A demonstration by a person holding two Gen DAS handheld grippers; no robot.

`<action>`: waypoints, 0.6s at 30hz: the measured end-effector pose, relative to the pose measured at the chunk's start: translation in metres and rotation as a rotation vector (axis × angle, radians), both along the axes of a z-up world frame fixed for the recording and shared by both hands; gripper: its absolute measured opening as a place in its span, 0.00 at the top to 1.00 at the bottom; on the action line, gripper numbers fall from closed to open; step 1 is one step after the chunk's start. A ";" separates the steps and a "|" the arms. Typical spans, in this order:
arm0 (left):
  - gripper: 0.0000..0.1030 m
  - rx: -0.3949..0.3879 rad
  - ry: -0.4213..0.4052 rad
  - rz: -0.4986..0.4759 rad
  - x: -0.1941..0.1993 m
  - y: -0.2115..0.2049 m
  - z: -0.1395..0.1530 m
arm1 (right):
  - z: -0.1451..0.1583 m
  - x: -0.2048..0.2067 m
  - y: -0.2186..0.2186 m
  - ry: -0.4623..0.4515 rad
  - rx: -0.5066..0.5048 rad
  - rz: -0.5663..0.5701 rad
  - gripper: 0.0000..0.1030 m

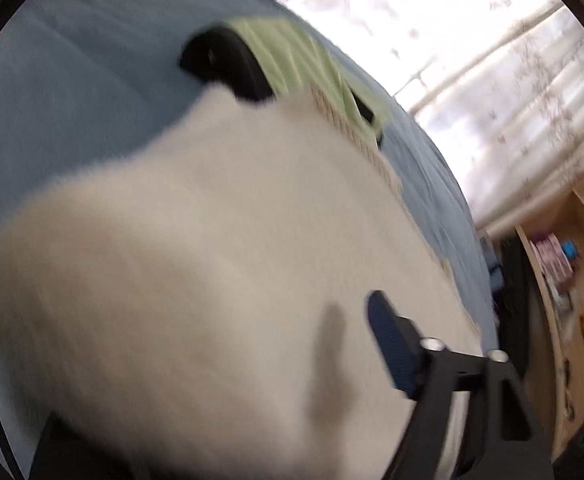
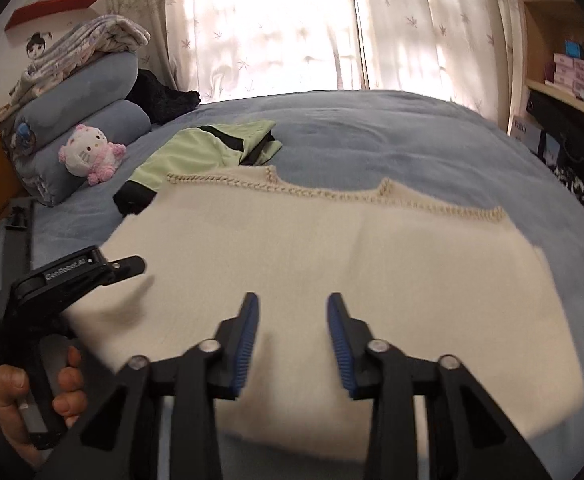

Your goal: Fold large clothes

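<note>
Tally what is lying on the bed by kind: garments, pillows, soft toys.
Garments: 3 (cream sweater, green garment, black garment)
Pillows: 2 (upper blue pillow, lower blue pillow)
Folded blankets: 1 (patterned blanket)
Soft toys: 1 (pink-and-white plush)
Total: 7

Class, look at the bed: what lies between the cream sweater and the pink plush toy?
In the right wrist view, a light green garment with black trim lies between the cream sweater and the pink plush toy.
</note>
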State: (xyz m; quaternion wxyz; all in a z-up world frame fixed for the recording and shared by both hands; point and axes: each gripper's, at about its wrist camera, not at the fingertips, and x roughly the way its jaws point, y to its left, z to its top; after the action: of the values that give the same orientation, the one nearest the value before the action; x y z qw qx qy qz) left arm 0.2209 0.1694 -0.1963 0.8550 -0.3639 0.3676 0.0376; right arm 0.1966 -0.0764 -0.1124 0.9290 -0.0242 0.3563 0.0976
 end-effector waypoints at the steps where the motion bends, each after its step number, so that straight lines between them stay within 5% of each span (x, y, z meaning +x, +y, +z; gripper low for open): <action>1: 0.57 0.058 -0.011 0.014 -0.001 -0.004 0.004 | -0.002 0.007 0.003 0.001 -0.018 0.005 0.79; 2: 0.75 0.153 -0.019 0.022 -0.002 -0.010 0.011 | -0.006 0.014 0.007 0.010 -0.033 0.009 0.84; 3: 0.76 0.225 -0.051 0.008 -0.005 -0.016 0.018 | -0.013 0.022 0.009 0.028 -0.045 0.012 0.85; 6: 0.78 0.309 -0.142 0.001 -0.015 -0.026 0.036 | -0.040 0.041 0.013 0.143 -0.042 0.015 0.85; 10: 0.78 0.421 -0.244 -0.041 -0.023 -0.053 0.069 | -0.047 0.037 0.009 0.139 -0.005 0.011 0.85; 18: 0.79 0.623 -0.398 -0.202 -0.039 -0.137 0.131 | -0.042 0.040 -0.032 0.246 0.278 0.014 0.86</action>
State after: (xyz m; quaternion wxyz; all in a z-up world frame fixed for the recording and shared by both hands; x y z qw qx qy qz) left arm 0.1818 0.0322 -0.0652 0.9786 -0.0488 0.1995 -0.0082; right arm 0.2365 -0.1083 -0.1542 0.8721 0.1139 0.4501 0.1546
